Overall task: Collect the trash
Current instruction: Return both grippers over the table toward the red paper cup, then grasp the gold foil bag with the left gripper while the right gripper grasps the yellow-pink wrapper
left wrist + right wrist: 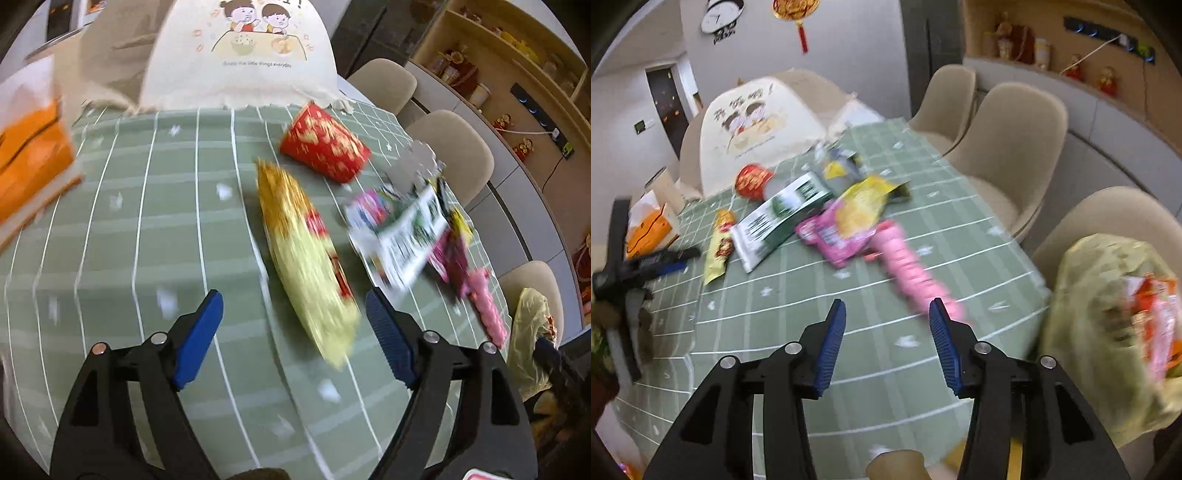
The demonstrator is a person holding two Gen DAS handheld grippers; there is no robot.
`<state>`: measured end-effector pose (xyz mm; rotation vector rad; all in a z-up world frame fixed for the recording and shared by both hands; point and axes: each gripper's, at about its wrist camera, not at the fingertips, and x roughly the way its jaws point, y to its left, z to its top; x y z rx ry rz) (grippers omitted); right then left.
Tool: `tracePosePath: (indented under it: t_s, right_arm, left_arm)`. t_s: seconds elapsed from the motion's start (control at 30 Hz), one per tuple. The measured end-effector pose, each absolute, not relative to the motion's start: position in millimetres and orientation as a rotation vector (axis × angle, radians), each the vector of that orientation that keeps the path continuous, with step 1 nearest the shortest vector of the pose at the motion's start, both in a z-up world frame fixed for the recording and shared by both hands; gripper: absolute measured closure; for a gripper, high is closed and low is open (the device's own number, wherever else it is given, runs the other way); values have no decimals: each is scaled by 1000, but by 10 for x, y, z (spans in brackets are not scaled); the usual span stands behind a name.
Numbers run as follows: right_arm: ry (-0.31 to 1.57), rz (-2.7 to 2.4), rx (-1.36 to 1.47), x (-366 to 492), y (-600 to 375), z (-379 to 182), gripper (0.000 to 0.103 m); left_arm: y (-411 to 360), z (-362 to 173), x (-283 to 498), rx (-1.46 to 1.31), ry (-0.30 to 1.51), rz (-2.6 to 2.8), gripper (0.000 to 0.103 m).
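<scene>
Trash lies on the green checked tablecloth (147, 229). A yellow snack bag (303, 258) lies just ahead of my open, empty left gripper (293, 306). Beyond it are a red paper cup (325, 147), a green-and-white carton (402, 236) and pink wrappers (480, 295). In the right wrist view my right gripper (886, 314) is open and empty, just short of the pink wrapper strip (912, 269). The carton (779, 218), yellow bag (718, 251), red cup (751, 181) and a yellow-pink packet (857, 214) lie further off. A yellowish trash bag (1108, 332) with wrappers inside hangs at the right table edge.
A cream cartoon-print food cover (240, 59) stands at the far end. An orange tissue box (29, 162) sits at the left. Beige chairs (1008, 147) line the right side. The left gripper shows at the left in the right wrist view (646, 266).
</scene>
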<state>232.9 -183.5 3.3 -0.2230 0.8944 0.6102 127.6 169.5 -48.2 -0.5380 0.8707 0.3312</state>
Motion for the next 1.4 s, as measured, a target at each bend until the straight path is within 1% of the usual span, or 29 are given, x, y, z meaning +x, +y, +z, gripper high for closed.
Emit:
tracePosePath:
  t_s: [0.27, 0.4, 0.57, 0.67, 0.83, 1.03, 1.07, 1.13, 1.2, 1.37, 1.4]
  right_arm:
    - [936, 555, -262, 2346, -1314, -69, 58]
    - [945, 524, -273, 2442, -1220, -136, 58]
    - [965, 510, -284, 2486, -1242, -210, 58]
    - [957, 504, -302, 2502, -1295, -209, 58]
    - [957, 499, -274, 2535, -1470, -226, 58]
    - [938, 561, -265, 2609, -1596, -200, 58]
    - [930, 574, -274, 2626, -1602, -180, 58]
    - [921, 590, -271, 2650, -1629, -138, 58]
    - [913, 622, -258, 2686, -1676, -81, 58]
    - [905, 713, -265, 2861, -1639, -44, 58]
    - [897, 730, -266, 2906, -1608, -39, 58]
  left_arm:
    - [2227, -283, 2086, -492, 833, 243, 28]
    - [2450, -337, 2424, -615, 861, 244, 31]
    - [2555, -479, 2662, -775, 869, 286, 31]
    - [2550, -525, 2793, -774, 884, 326, 35]
    - [2509, -546, 2948, -779, 900, 338, 35]
    - [2335, -514, 2813, -783, 921, 338, 40]
    - [2304, -497, 2755, -781, 917, 341, 51]
    - [2225, -468, 2618, -799, 918, 348, 58]
    - [2129, -442, 2501, -801, 930, 349, 71]
    - [1885, -420, 2257, -699, 973, 406, 86]
    - [1849, -440, 2184, -690, 988, 416, 86]
